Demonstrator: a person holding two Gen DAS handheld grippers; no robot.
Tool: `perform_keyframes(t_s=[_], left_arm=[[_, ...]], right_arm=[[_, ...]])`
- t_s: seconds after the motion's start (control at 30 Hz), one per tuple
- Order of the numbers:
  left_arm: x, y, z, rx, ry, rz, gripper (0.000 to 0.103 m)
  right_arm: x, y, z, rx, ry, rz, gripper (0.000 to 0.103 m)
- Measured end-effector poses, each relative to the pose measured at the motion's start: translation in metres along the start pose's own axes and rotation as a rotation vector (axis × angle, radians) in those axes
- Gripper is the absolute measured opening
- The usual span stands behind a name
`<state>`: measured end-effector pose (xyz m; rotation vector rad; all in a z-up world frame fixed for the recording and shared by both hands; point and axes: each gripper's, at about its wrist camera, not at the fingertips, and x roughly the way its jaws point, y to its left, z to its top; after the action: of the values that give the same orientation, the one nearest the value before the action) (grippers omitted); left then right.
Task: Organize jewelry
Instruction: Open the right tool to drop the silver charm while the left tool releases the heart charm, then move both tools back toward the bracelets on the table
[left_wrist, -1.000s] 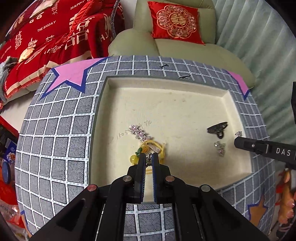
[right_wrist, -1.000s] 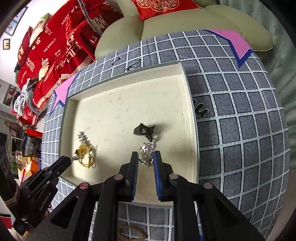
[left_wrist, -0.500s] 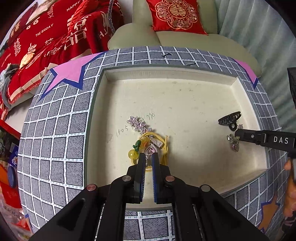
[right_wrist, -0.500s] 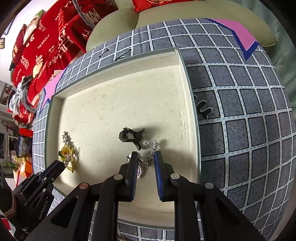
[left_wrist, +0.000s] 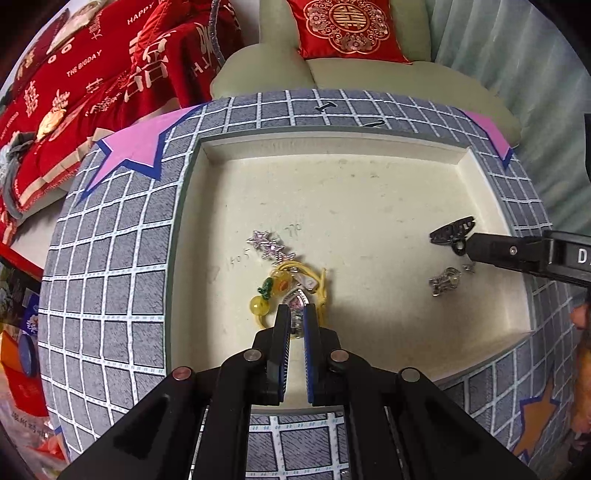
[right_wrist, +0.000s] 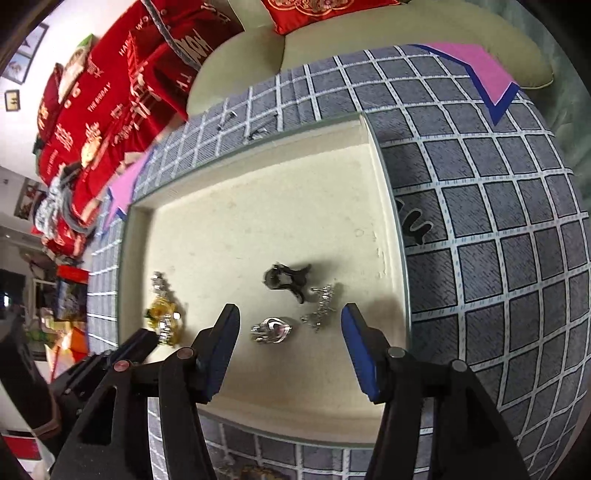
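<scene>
A cream tray (left_wrist: 332, 134) holds the jewelry. My left gripper (left_wrist: 297, 315) is shut on a silver pendant (left_wrist: 298, 301) tangled in a yellow cord bracelet (left_wrist: 280, 284) with a yellow bead and a green charm. A silver star clip (left_wrist: 271, 247) lies just beyond it. My right gripper (right_wrist: 290, 314) hangs over the tray's right side, its jaws opening. A silver brooch (right_wrist: 271, 328) and a silver chain piece (right_wrist: 321, 302) lie loose on the tray between its fingers, untouched by the pads. A black claw clip (right_wrist: 286, 278) rests just past them.
The tray sits on a grey checked cloth (left_wrist: 110, 277) with pink stars. Two black hairpins (left_wrist: 325, 107) lie on the cloth behind the tray. A pale sofa with a red cushion (left_wrist: 347, 26) and red blankets (left_wrist: 92, 74) stand beyond. A hand (left_wrist: 580, 317) shows at the right edge.
The right gripper's jaws have gone from nearly shut on the silver pieces to wide apart, and those pieces now lie on the tray. The left gripper stays shut on the pendant.
</scene>
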<state>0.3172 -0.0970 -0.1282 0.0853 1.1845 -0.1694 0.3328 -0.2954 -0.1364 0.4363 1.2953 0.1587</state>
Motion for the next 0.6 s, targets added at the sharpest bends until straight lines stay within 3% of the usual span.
perform_keyframes(t_s=[0.33, 0.5, 0.6], left_arm=[[-0.01, 0.0, 0.004, 0.008, -0.025, 0.003, 0.016], [-0.016, 0.004, 0.007, -0.006, -0.04, -0.012, 0.017], [-0.022, 0.008, 0.007, -0.037, -0.052, -0.004, 0.103]], right_arm=[[-0.028, 0.006, -0.003, 0.019, -0.047, 0.047, 0.064], [-0.037, 0.003, -0.006, 0.051, -0.063, 0.084, 0.074], [-0.041, 0.003, -0.007, 0.062, -0.071, 0.091, 0.081]])
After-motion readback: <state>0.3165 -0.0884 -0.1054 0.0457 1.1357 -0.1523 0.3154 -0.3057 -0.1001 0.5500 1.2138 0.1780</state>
